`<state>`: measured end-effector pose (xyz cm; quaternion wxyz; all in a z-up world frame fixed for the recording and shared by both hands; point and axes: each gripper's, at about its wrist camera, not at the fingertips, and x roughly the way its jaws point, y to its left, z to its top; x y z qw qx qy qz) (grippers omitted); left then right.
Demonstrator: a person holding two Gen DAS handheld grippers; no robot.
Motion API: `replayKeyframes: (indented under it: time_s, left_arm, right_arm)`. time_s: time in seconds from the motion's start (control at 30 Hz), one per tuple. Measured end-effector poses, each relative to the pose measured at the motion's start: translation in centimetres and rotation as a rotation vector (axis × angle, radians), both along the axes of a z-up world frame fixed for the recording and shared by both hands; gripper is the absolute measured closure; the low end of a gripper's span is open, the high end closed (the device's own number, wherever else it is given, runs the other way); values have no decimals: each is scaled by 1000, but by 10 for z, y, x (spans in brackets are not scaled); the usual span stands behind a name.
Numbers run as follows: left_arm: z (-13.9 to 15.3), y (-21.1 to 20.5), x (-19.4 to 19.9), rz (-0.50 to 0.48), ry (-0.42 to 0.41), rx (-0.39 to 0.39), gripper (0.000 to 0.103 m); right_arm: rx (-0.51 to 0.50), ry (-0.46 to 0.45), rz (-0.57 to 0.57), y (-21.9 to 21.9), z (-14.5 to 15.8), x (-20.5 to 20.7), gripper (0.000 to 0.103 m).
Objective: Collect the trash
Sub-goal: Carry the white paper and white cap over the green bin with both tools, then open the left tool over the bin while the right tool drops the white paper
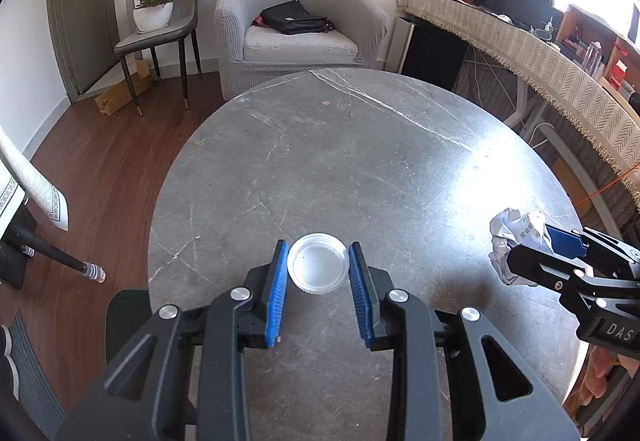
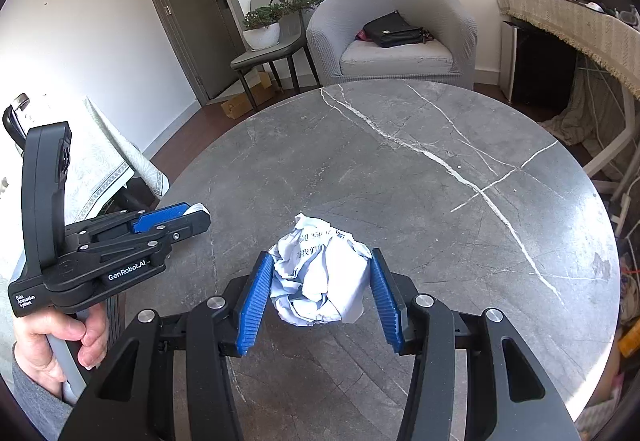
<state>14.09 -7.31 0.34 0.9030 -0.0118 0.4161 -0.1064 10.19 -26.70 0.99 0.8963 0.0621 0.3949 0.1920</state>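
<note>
A clear plastic lid (image 1: 317, 264) sits between the blue pads of my left gripper (image 1: 318, 253), which is shut on it at the near edge of the round grey marble table (image 1: 340, 161). A crumpled white paper ball (image 2: 320, 273) with printed text sits between the pads of my right gripper (image 2: 322, 261), which is shut on it. The paper ball (image 1: 516, 241) and the right gripper (image 1: 532, 253) also show at the right in the left wrist view. The left gripper (image 2: 192, 215) shows at the left in the right wrist view.
A grey armchair (image 1: 300, 29) with a black bag (image 1: 296, 17) stands beyond the table. A chair with a potted plant (image 1: 156, 7) is at the back left. A long cloth-covered desk (image 1: 540, 53) runs along the right. A cardboard box (image 1: 120, 93) lies on the wood floor.
</note>
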Motion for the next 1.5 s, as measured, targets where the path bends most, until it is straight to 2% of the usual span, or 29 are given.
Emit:
replayKeyframes:
  time_s: [0.17, 0.37, 0.7, 1.03, 1.37, 1.5]
  left_arm:
    - [9, 27, -13, 35, -19, -25, 70]
    - [7, 59, -14, 86, -5, -56, 70]
    - [0, 123, -18, 159, 4, -51, 70]
    - [-37, 189, -23, 208, 110, -101, 70]
    - [-86, 226, -31, 231, 232, -40, 70]
    - [-97, 238, -33, 233, 258, -26, 70]
  right_arm:
    - [10, -11, 26, 19, 3, -3, 53]
    - [30, -25, 71, 46, 6, 2, 53]
    - [63, -27, 138, 95, 8, 13, 53]
    - [78, -29, 206, 146, 7, 18, 53]
    - [106, -35, 282, 203, 9, 20, 53]
    - [99, -30, 317, 228, 7, 19, 53]
